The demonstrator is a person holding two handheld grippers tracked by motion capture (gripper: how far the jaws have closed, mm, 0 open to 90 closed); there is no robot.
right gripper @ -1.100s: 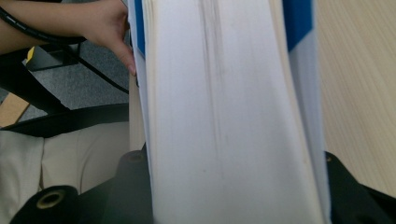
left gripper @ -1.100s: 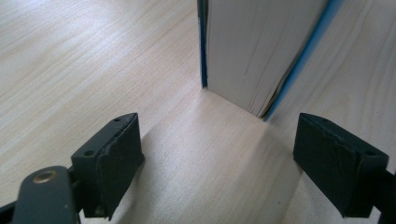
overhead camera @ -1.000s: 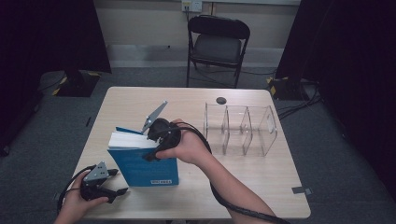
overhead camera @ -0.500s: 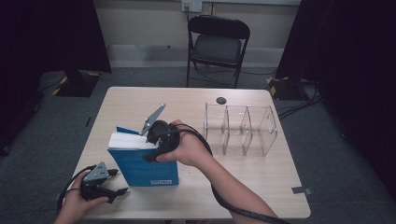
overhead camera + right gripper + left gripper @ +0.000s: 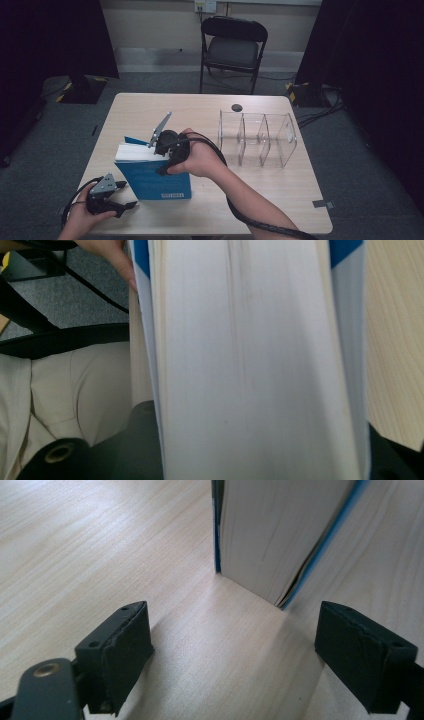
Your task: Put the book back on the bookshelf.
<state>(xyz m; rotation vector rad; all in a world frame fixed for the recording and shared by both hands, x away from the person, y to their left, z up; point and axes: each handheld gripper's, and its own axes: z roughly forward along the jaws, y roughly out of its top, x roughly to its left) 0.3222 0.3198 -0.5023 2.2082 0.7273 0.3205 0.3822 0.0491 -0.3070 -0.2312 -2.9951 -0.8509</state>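
your right gripper (image 5: 161, 150) jaws have just been closing on the blue book (image 5: 152, 172) standing left of centre on the bench (image 5: 260, 192), so lifting looks next, while your left gripper (image 5: 112, 200) jaws hang wide, empty.

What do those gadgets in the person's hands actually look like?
Each is a black handheld body. The left gripper carries a grey three-cornered plate and has two blocky black jaws with rough-edged pads. The right gripper has the same grey plate, and a thick black cable trails from it. Both forearms are bare.
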